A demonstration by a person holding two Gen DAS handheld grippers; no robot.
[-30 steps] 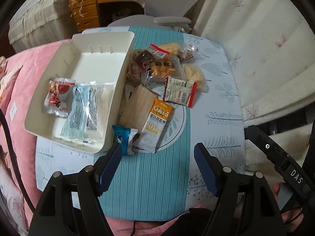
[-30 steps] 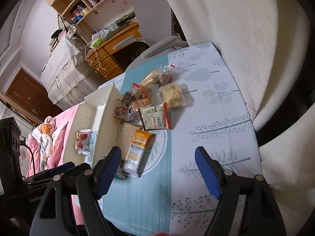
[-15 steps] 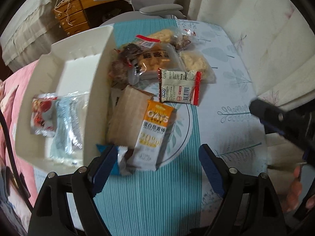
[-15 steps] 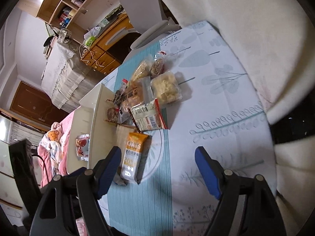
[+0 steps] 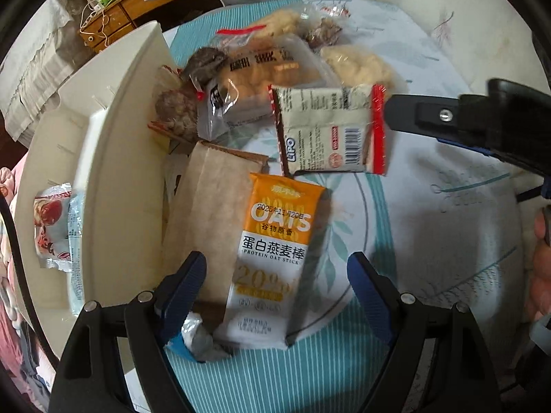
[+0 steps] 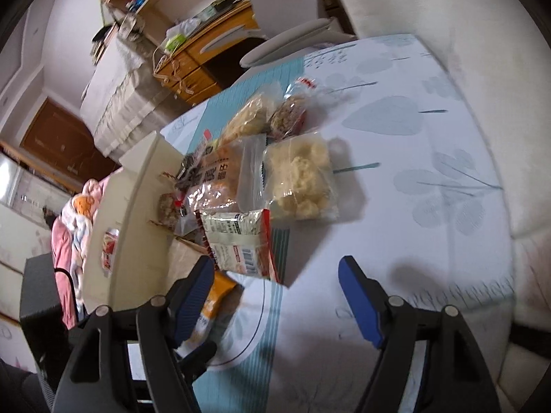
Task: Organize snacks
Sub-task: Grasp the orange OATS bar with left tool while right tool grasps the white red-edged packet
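Snacks (image 5: 275, 251) crowd leaf-print tablecloth (image 6: 430, 144); left hand-held gripper (image 5: 275, 285) gapes, right hand-held gripper (image 6: 275, 292) closing, empty.

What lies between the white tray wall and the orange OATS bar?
In the left wrist view, a tan paper packet lies between the white tray wall and the OATS bar, which partly overlaps it.

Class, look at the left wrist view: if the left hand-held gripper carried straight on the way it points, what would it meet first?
Most likely the orange-and-white oat bar packet, lying between the open left hand-held gripper fingers; depth is uncertain.
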